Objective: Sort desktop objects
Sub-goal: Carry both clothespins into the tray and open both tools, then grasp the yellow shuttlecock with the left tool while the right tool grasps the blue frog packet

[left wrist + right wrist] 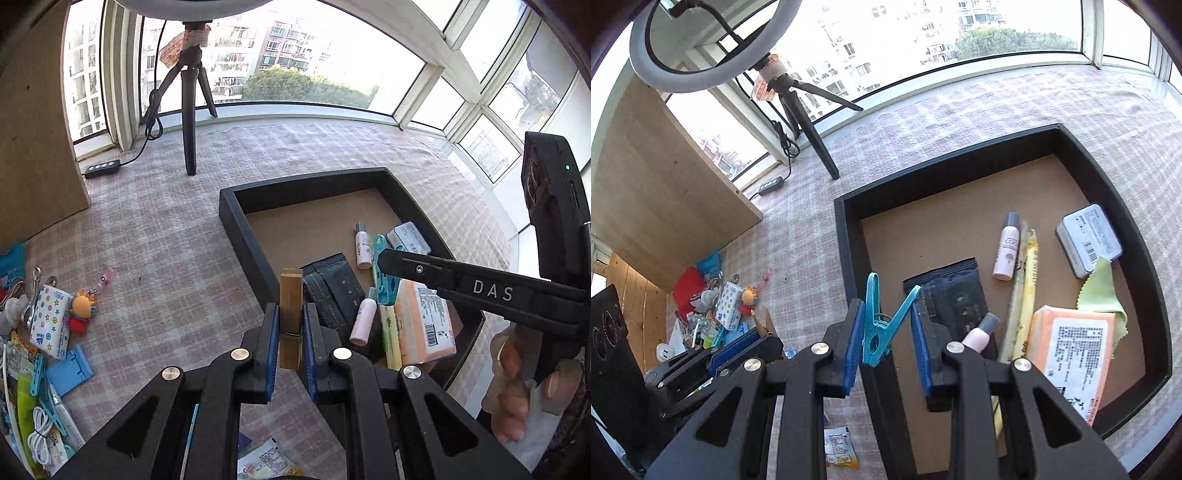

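Note:
In the left wrist view my left gripper (291, 317) is shut on a wooden clothespin (290, 295), which stands upright between the blue pads above the checked cloth, just left of the black tray (236, 236). In the right wrist view my right gripper (885, 325) is shut on a teal plastic clothespin (877, 332), held over the left rim of the black tray (849, 258). The left view shows the right gripper (388, 264) over the tray with the teal clothespin (382, 251) at its tip. The left gripper (753, 339) appears low at the left in the right view.
The tray holds a black pouch (955, 295), two small pink bottles (1006, 251), a yellow wrapped stick (1021, 295), an orange tissue pack (1071, 350), a grey tin (1087, 240) and a green cloth (1102, 291). A clutter pile (51, 321) lies at the left. A ring-light tripod (190, 110) stands at the back.

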Available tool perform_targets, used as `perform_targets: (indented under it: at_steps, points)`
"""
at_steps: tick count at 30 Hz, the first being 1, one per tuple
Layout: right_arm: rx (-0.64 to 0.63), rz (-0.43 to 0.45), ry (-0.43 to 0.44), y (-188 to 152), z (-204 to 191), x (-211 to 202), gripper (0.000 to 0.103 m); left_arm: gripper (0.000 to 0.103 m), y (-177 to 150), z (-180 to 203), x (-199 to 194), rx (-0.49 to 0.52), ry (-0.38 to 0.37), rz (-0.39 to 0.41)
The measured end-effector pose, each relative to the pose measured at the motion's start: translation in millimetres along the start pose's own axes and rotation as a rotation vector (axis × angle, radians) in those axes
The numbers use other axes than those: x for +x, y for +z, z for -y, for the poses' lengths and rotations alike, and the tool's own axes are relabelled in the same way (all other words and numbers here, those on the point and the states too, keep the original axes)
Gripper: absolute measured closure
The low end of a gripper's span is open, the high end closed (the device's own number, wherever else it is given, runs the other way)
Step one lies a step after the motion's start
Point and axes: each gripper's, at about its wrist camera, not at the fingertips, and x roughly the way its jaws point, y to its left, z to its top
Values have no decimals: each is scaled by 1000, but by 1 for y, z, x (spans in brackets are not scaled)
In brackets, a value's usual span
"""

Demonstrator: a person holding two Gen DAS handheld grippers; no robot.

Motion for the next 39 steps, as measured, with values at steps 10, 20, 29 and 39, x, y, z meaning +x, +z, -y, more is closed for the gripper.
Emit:
perform_targets:
  at_steps: [10, 20, 29, 39]
  points:
    - [131, 66, -84, -1, 83, -37, 53, 43, -6, 68, 12, 75, -22, -16]
    - [15, 42, -20, -21, 54, -39, 51, 46, -16, -1, -12, -45, 67, -20]
    - [-237, -13, 29, -54, -23, -24, 51, 46, -49, -92, -37, -203, 166, -34]
    - [-409, -147, 114, -94, -86, 19, 51, 46, -109, -135, -48, -312, 199, -71]
